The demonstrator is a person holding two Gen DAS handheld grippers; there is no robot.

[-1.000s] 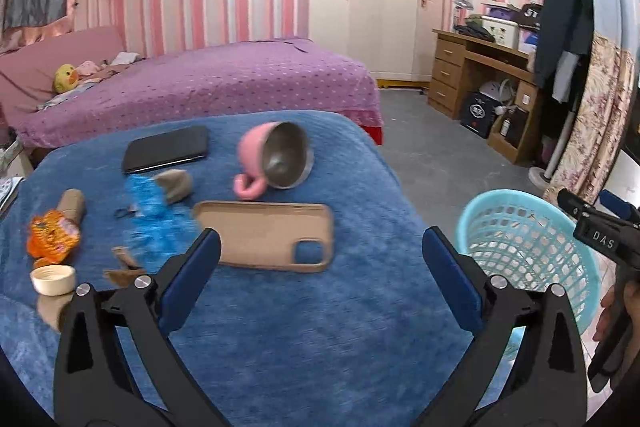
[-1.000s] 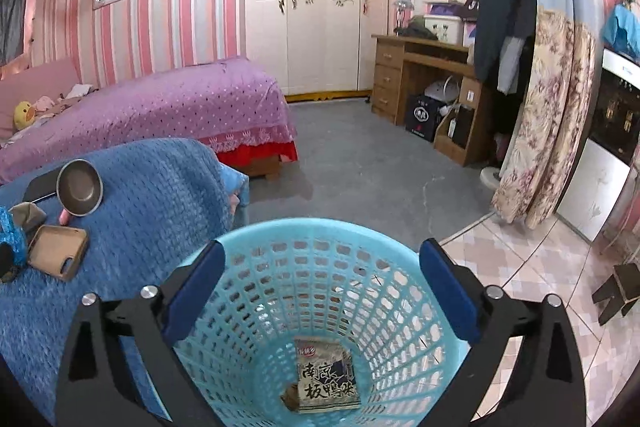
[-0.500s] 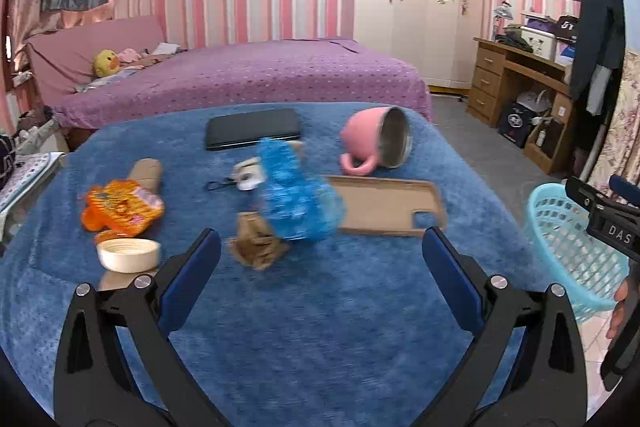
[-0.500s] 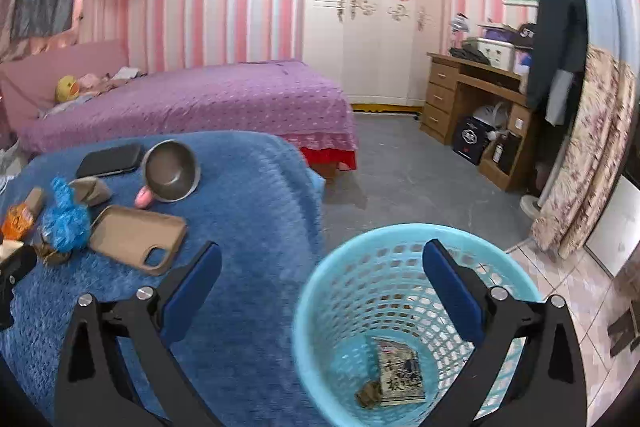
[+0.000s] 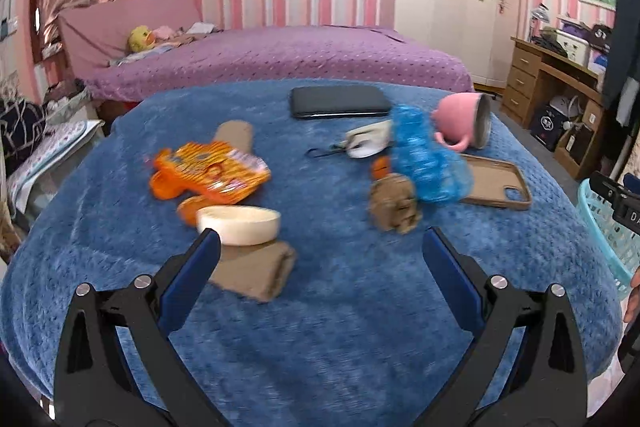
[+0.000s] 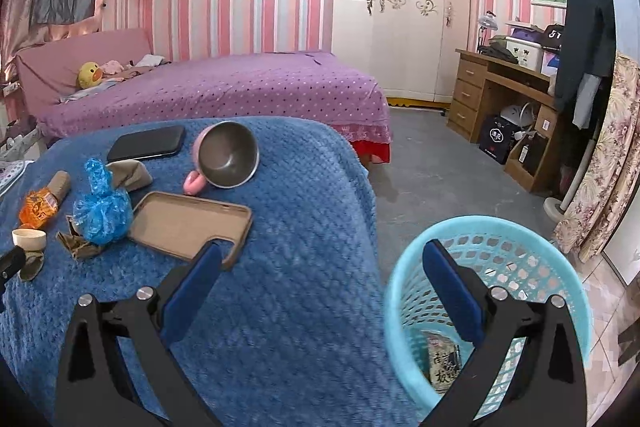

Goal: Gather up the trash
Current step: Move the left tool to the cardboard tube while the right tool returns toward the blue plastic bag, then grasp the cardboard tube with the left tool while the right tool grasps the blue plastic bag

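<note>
On the blue blanket (image 5: 320, 307) lie an orange snack wrapper (image 5: 208, 175), a crumpled blue plastic bag (image 5: 428, 159), a crumpled brown paper (image 5: 394, 205), a cream lid (image 5: 238, 225) on a brown cardboard piece (image 5: 256, 273). My left gripper (image 5: 320, 259) is open and empty just short of them. My right gripper (image 6: 320, 267) is open and empty, between the blanket edge and the light blue basket (image 6: 492, 239), which holds a printed wrapper (image 6: 444, 359). The blue bag (image 6: 102, 207) and the orange wrapper (image 6: 38, 207) show at left in the right wrist view.
A pink mug (image 5: 464, 123) lies on its side beside a tan phone case (image 5: 496, 181), a black phone (image 5: 340, 101) and a white key fob (image 5: 362, 145). A purple bed (image 6: 224, 87) stands behind, a wooden desk (image 6: 504, 99) at right.
My left gripper has swung left across the blanket, bringing the orange wrapper and lid toward centre. My right gripper has moved left and back from over the basket toward the blanket.
</note>
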